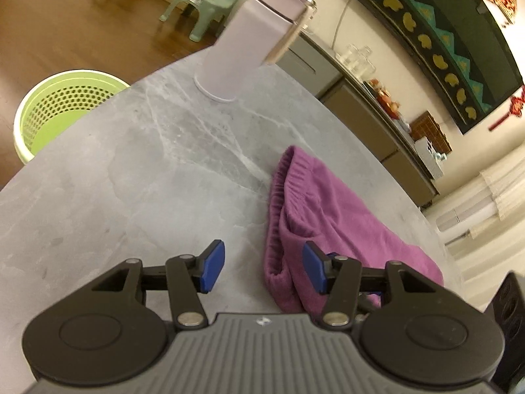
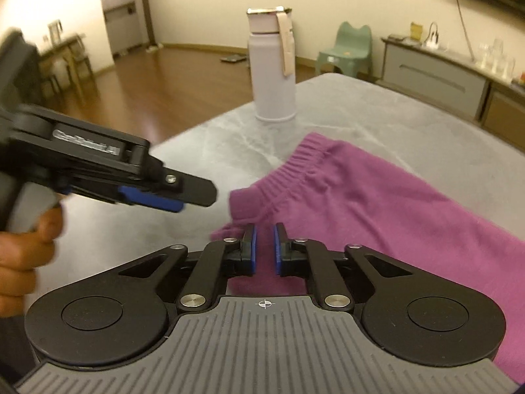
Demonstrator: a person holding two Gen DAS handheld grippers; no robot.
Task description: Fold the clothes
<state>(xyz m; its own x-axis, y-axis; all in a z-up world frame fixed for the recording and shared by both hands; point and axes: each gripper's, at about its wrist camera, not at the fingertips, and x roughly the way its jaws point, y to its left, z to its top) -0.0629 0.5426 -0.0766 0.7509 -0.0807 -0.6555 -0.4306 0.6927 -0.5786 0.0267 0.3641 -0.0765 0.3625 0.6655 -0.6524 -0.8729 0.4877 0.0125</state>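
A purple garment (image 2: 377, 193), seemingly a pair of knit trousers with a ribbed elastic waistband, lies on the grey marble-patterned table (image 1: 131, 170). In the right wrist view its waistband points toward the far left and the body runs off to the near right. It looks doubled over on itself, though the rest is out of view, so how far folding has gone cannot be read from here.

The left gripper (image 1: 262, 267) hangs just above the table at the waistband's near corner with its blue pads spread wide and nothing between them. One pad sits over bare stone and the other over cloth, a stance that would suit closing on that edge or having just let it go. The hand (image 2: 23, 249) that holds it shows at the near left of the right wrist view.

The right gripper (image 2: 264, 249) is over the near hem with its pads drawn close, a narrow slit between them. Purple cloth shows through the slit, but whether the pads actually pinch any I cannot tell.

A lilac flask (image 2: 272, 65) with a strap stands upright on the far side of the table, just beyond the waistband; a fold swung that way could knock it. A green perforated basket (image 1: 62, 105) sits on the floor past the table's left edge, and a pale green stool (image 1: 203, 3) stands farther off, both well clear.
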